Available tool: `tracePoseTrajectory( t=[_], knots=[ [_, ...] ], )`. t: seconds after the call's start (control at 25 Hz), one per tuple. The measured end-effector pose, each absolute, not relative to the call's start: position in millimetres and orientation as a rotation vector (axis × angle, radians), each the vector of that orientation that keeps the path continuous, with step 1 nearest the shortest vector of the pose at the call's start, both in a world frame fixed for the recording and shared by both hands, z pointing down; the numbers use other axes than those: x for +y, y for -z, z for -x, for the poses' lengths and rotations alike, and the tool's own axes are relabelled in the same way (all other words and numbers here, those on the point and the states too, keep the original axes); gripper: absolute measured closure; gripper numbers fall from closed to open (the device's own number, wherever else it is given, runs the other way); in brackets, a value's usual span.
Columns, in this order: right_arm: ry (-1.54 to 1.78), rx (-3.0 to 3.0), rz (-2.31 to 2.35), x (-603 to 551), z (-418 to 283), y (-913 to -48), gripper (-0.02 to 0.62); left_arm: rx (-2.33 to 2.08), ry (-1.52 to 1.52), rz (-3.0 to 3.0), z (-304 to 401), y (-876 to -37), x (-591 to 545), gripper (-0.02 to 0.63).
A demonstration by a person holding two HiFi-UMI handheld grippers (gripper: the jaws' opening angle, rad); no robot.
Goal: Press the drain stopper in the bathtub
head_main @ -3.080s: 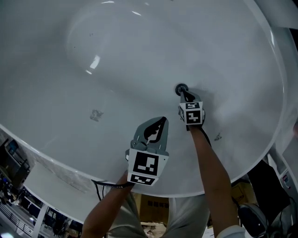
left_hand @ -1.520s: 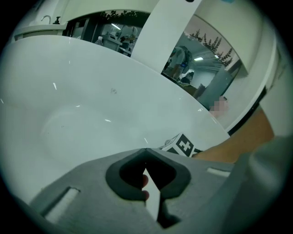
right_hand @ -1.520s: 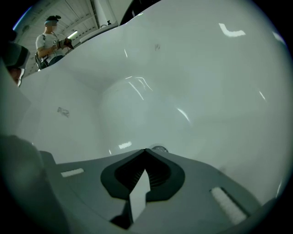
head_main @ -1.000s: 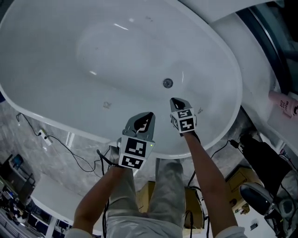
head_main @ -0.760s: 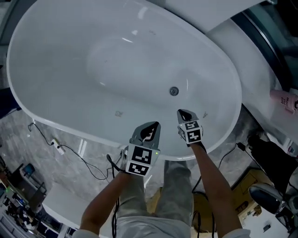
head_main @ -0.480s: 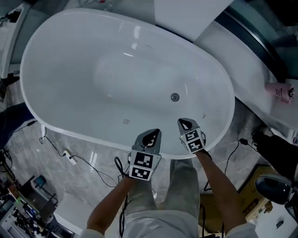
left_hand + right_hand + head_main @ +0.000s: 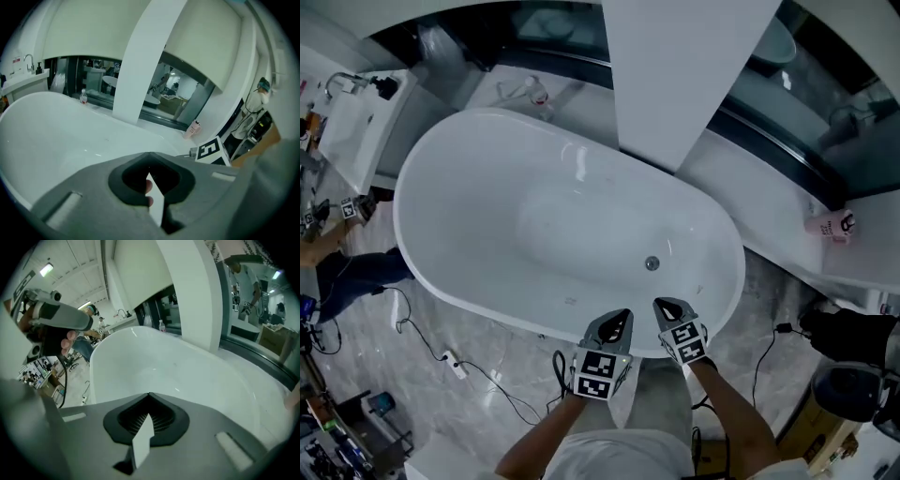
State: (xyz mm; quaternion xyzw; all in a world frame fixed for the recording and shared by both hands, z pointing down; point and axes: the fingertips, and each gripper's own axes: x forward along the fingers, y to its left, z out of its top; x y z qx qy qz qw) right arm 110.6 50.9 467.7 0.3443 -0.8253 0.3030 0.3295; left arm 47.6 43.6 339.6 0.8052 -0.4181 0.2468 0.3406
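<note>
The white oval bathtub [image 7: 478, 178] lies below me, with the small round metal drain stopper [image 7: 652, 263] on its floor toward the right end. Both grippers hang over the tub's near rim, well short of the stopper. My left gripper [image 7: 621, 319] is shut with nothing in it, and its closed tips [image 7: 149, 155] face along the tub [image 7: 56, 131]. My right gripper [image 7: 665, 306] is shut and empty too, with its closed tips [image 7: 149, 395] aimed over the tub's basin [image 7: 159, 366]. The stopper is hidden in both gripper views.
A broad white pillar [image 7: 684, 75] rises behind the tub. A pink bottle [image 7: 830, 225] stands on the right ledge and a clear bottle [image 7: 539, 92] behind the tub. Cables [image 7: 450, 361] trail over the marble floor at left. A washbasin [image 7: 356, 117] is at far left, dark equipment [image 7: 853, 342] at right.
The right gripper's tip was at the drain stopper about three seconds ago. Both grippers have since drawn back to the tub's near rim, and the head view has risen far above the tub.
</note>
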Motion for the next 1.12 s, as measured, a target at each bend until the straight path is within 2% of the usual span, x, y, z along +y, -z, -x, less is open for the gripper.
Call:
tracePoseTrajectory(
  t=[0.4,1.12],
  knots=[
    [-0.668,-2.363,-1.091,27.2,-80.3,-279.8,0.600,-1.162,-0.557,-2.227,-23.7,-207.7,49.9,0.607],
    [-0.416,-2.560,-1.370,64.7,-23.5,-53.8,0.601,-1.259,-0.367,-2.380,48.2,-53.9,93.7,0.607]
  ],
)
